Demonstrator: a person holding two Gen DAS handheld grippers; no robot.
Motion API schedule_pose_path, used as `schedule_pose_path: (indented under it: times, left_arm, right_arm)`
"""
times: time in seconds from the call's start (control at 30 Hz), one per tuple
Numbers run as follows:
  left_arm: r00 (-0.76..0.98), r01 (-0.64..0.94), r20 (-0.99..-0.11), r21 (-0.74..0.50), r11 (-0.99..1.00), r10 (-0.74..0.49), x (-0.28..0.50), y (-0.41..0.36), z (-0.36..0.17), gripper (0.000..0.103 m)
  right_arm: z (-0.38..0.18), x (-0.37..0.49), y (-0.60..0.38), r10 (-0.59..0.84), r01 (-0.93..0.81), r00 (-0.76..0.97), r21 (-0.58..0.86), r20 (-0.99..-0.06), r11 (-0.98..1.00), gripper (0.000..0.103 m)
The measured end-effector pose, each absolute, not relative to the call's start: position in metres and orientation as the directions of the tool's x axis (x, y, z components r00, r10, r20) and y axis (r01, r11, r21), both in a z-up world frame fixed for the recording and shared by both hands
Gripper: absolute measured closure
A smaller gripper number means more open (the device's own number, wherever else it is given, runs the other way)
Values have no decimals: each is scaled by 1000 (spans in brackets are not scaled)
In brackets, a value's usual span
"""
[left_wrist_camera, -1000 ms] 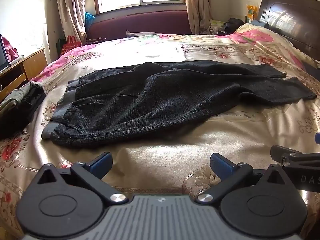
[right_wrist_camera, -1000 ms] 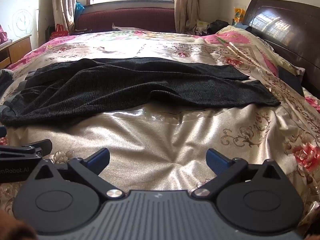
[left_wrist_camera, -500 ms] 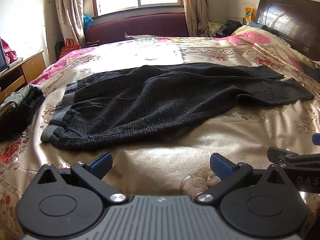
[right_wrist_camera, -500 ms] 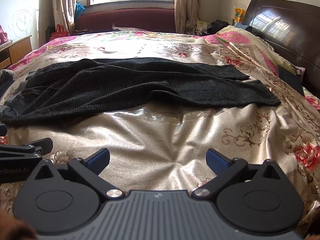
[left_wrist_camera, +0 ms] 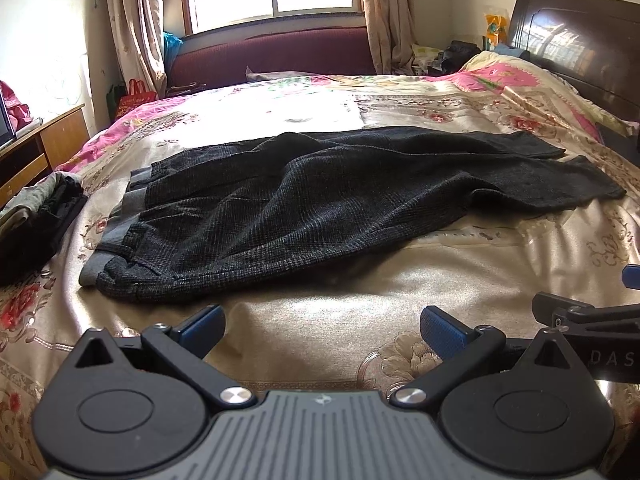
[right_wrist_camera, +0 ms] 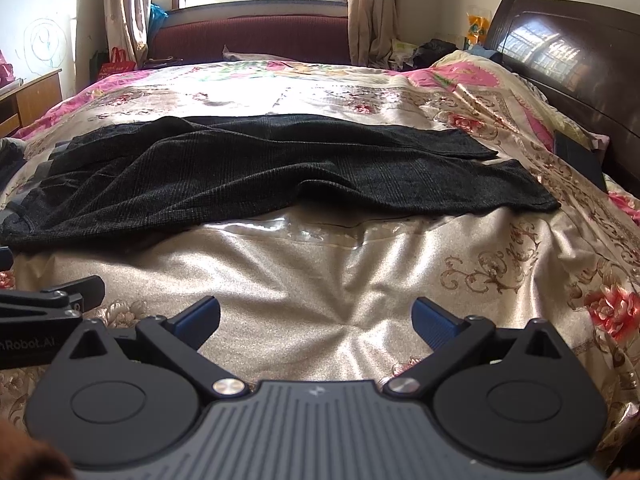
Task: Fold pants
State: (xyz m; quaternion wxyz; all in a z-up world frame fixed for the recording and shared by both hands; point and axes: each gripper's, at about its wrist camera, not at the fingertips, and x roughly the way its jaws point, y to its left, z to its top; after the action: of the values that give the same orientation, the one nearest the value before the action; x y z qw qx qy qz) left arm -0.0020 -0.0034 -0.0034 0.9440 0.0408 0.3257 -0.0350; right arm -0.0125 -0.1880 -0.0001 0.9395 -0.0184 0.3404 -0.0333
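Left wrist view showed the left claw (left_wrist_camera: pixel 322 322) spread wide and gripping nothing, hanging low over the bedspread (left_wrist_camera: pixel 340 312) a little short of the pants (left_wrist_camera: pixel 320 204). Right wrist view showed the right claw (right_wrist_camera: pixel 316 318) likewise spread and empty, beside the left one and just as far from the pants.

Beyond both claws, the pants lay flat across the middle of the bedspread. They were dark, in a ribbed or knitted cloth. The grey waistband (left_wrist_camera: pixel 116 236) was at the pants' left end, nearest the left claw. The two legs ran to the right, one partly overlapping the other, and the cuffs (right_wrist_camera: pixel 532 196) ended toward the headboard (right_wrist_camera: pixel 568 52). Left of the waistband sat a small heap of other clothes (left_wrist_camera: pixel 36 216).

The pants looked soft, limp and fairly thick, so they would likely sag and drape when lifted, not hold a shape. The shiny bedspread looked slippery, so the cloth might slide when dragged. Sensible pinch points seemed to be the near corner of the waistband for the left claw and the near cuff for the right.
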Motion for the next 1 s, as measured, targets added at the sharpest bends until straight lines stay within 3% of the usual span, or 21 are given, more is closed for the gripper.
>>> schedule_pose_path:
  times: [1.0]
  left_arm:
    - [787,14,-618,18,1000,0,8,28,-7,0]
  right_arm:
    - [3,8,-157,-22,-44,776,-89,-631,995,2]
